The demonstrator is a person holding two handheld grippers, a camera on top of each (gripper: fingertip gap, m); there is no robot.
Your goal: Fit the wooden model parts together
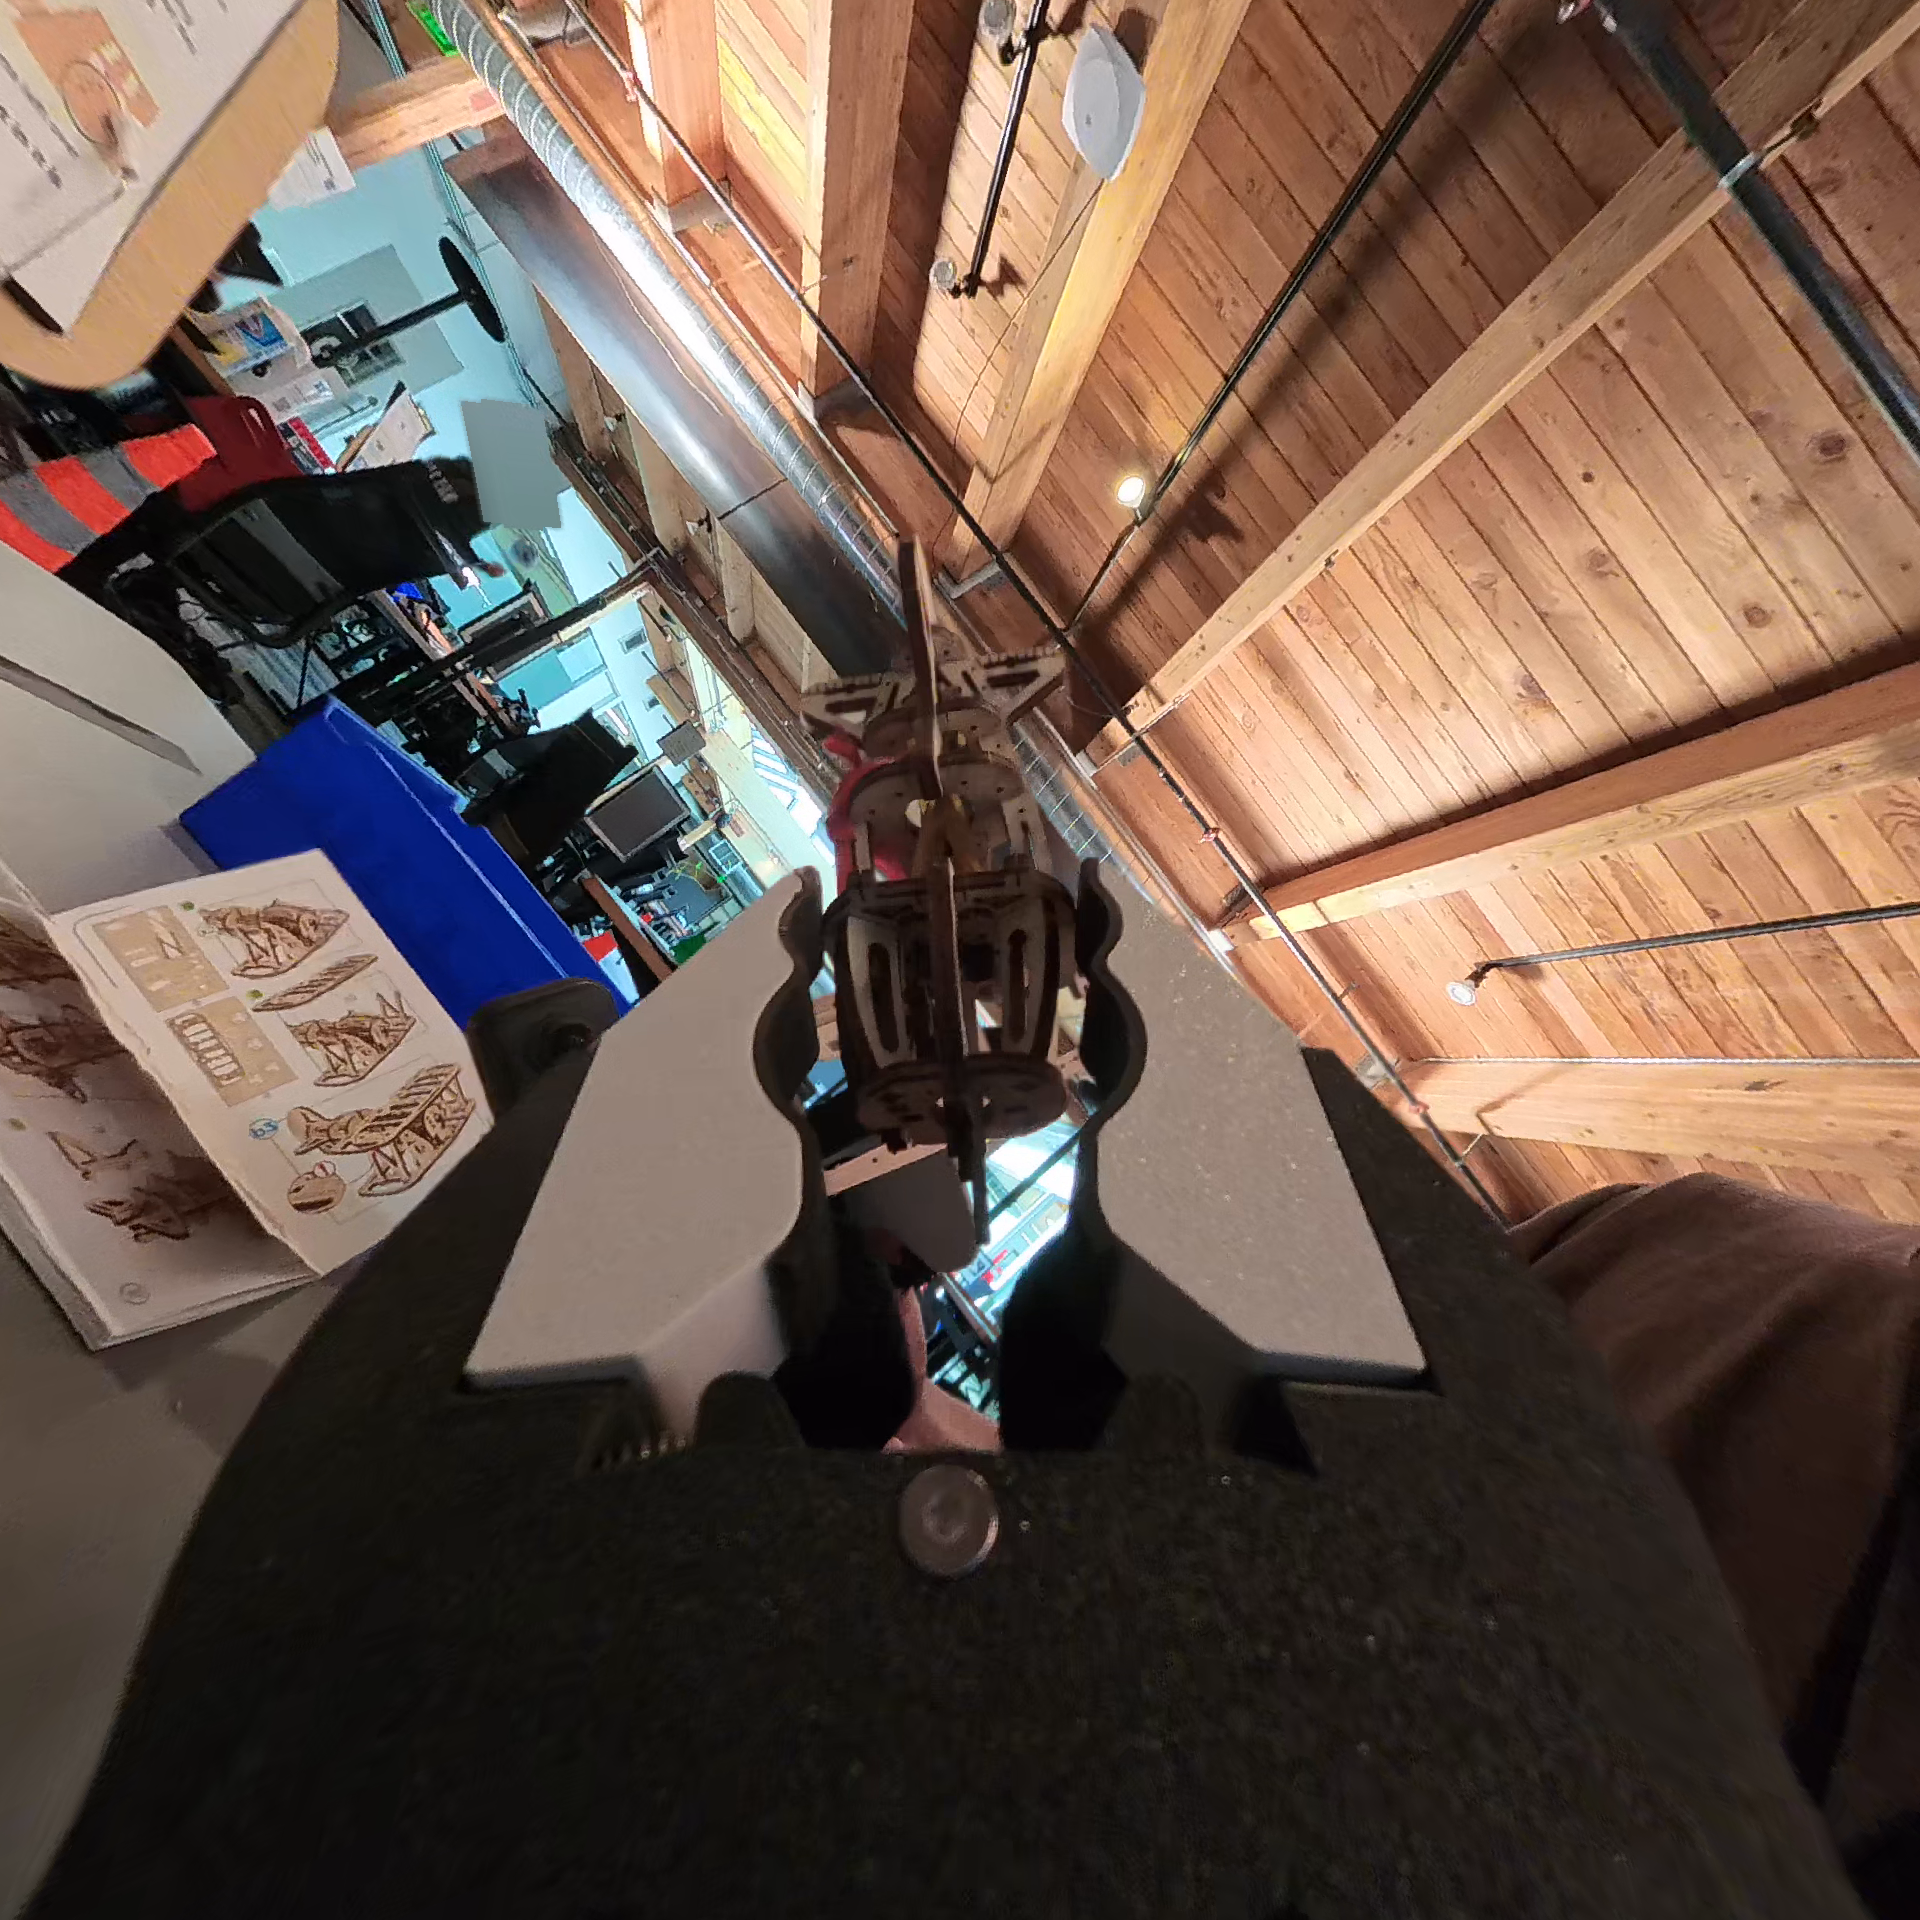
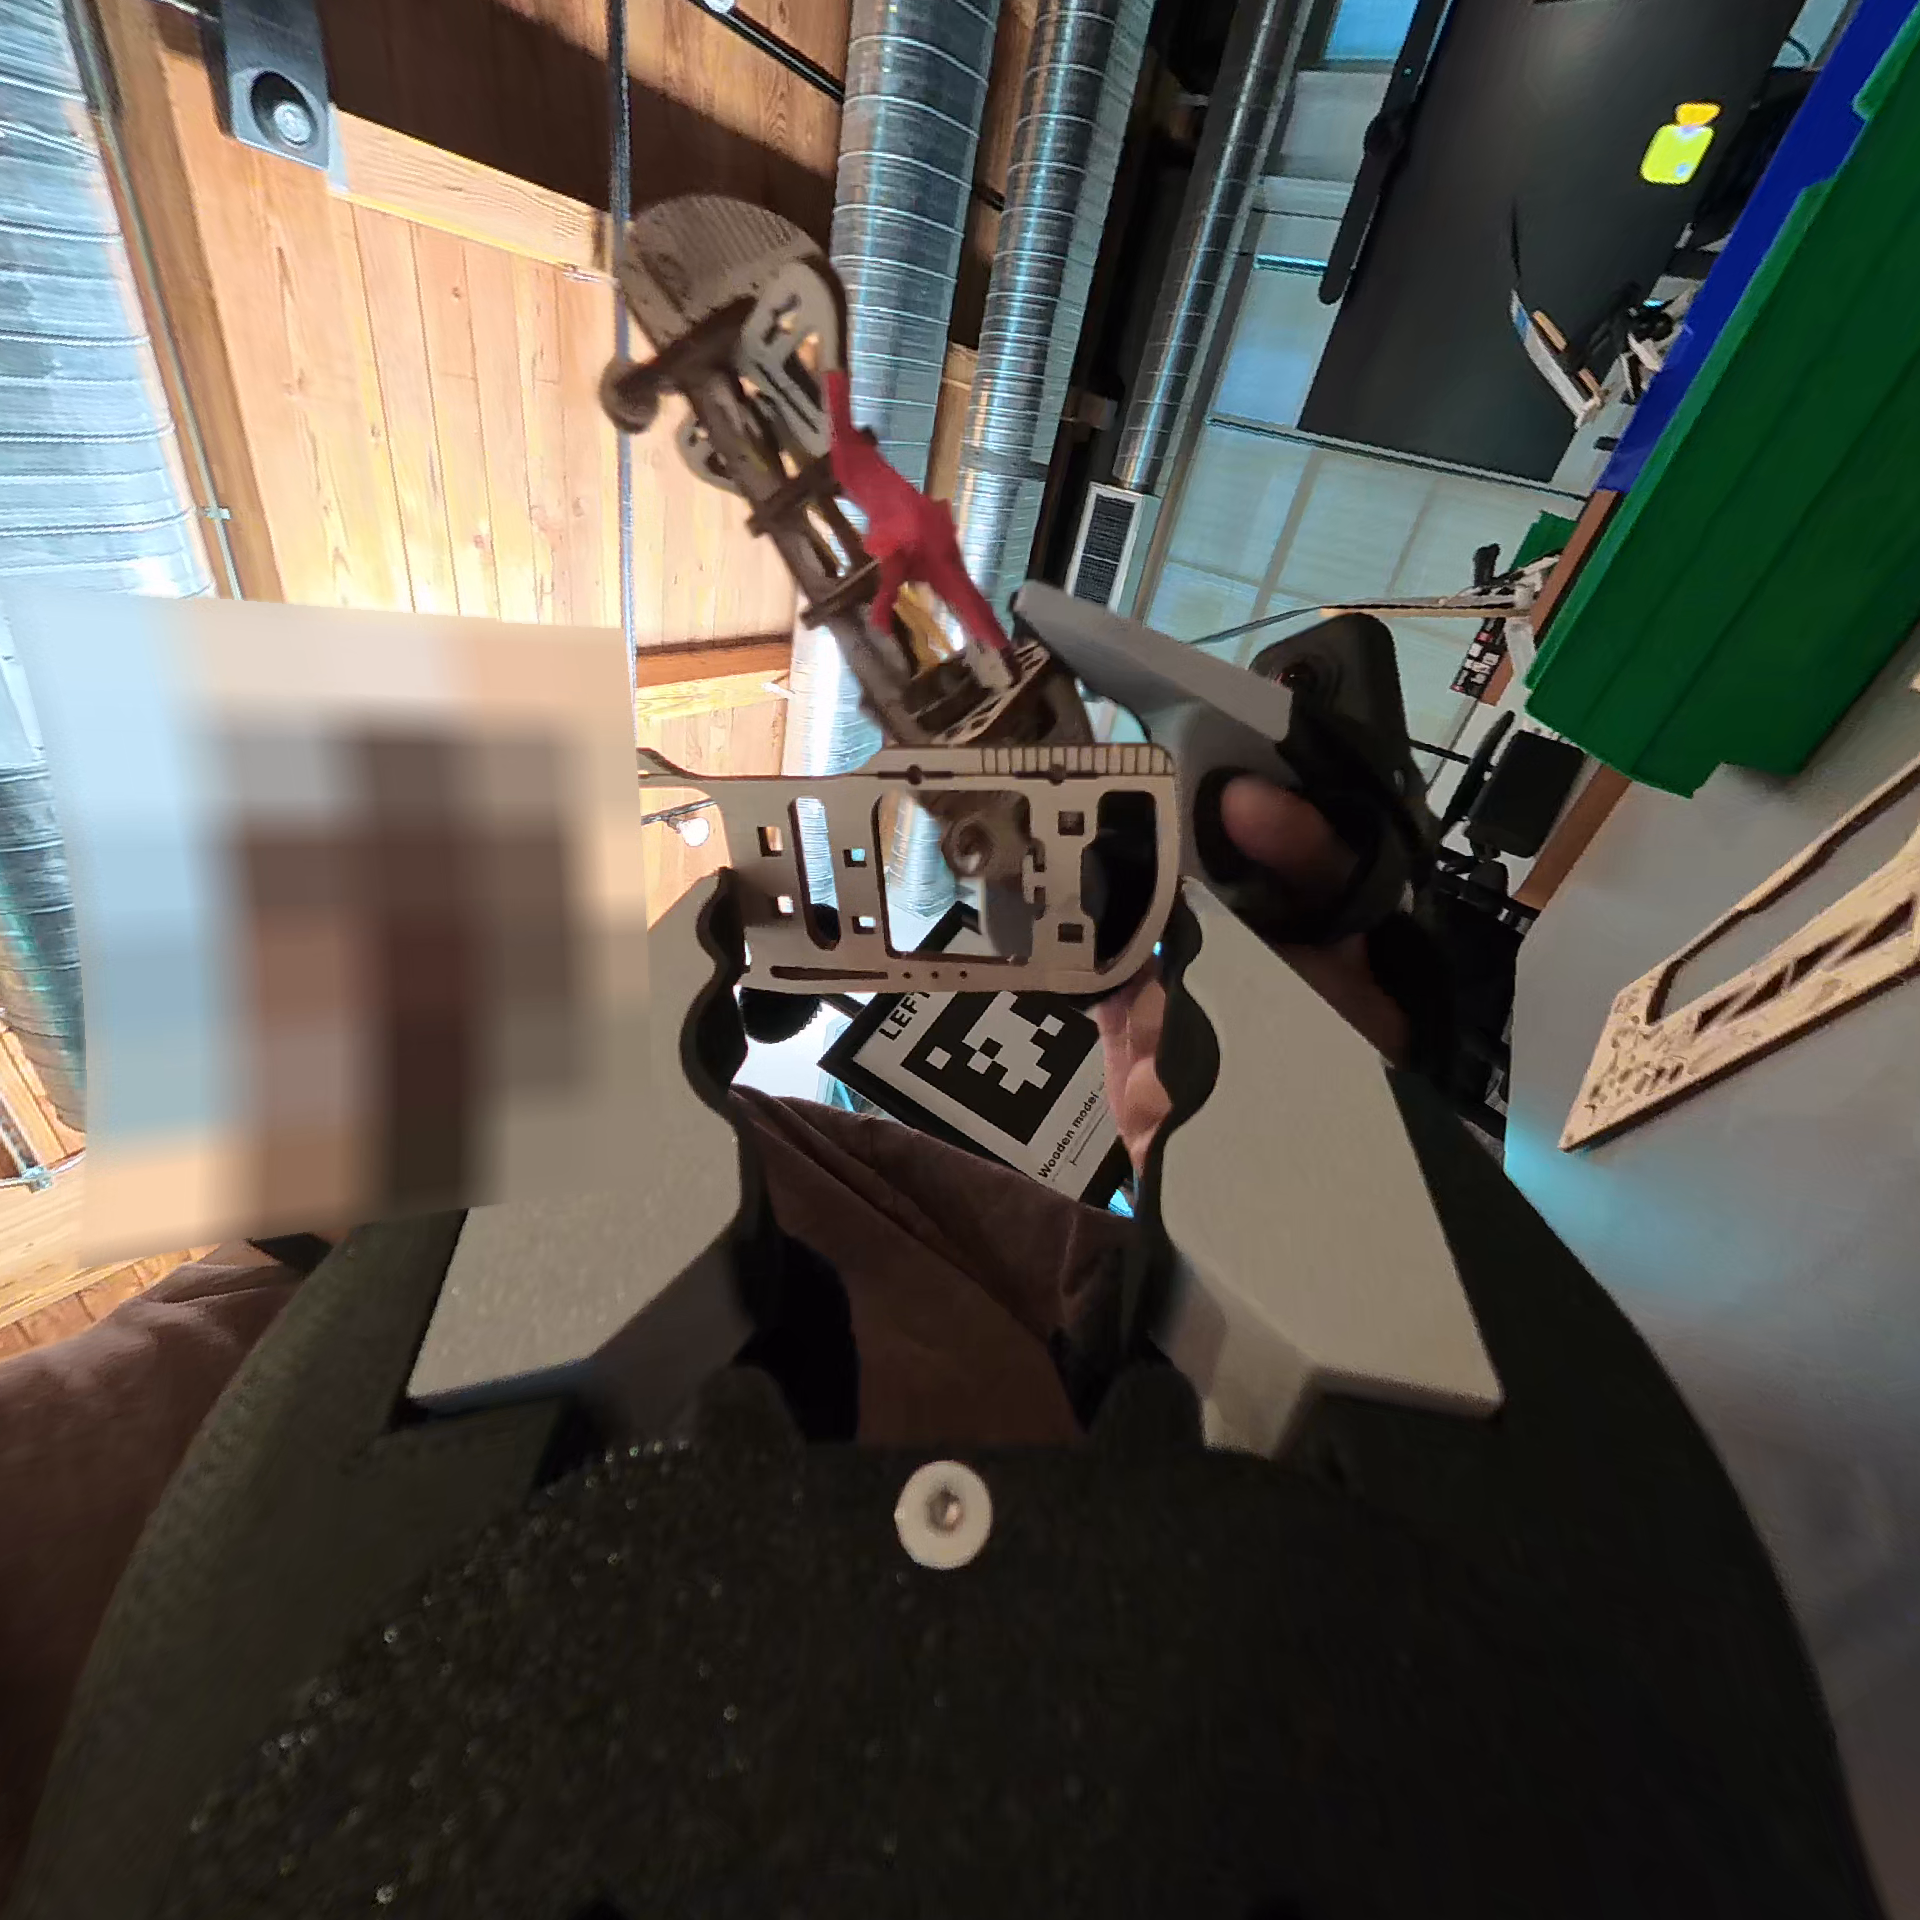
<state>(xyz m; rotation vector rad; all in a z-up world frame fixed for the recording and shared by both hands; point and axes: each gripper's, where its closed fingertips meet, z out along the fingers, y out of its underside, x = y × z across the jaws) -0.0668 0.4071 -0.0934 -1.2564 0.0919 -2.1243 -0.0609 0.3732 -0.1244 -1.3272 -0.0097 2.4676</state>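
Two wooden model pieces are held up in the air, one in each pair of tongs

The wooden plane body (image 1: 940, 997) sits squeezed between the two grey fingers of the left tongs (image 1: 945, 987), with its tail end pointing up toward the wooden ceiling (image 1: 1455, 520), and a red bit (image 2: 904, 520) hangs on its side. The flat wooden panel (image 2: 935, 862) with cut-out holes lies across the tips of the right tongs (image 2: 951, 935), which are closed partway on its two ends, and it is just in front of the plane body. Farther out, an open instruction booklet (image 1: 229, 1070) lies on the grey desk (image 1: 62, 1507) beside a blue bin (image 1: 416, 852), and a cut-out wooden sheet (image 2: 1756, 987) lies on the desk too
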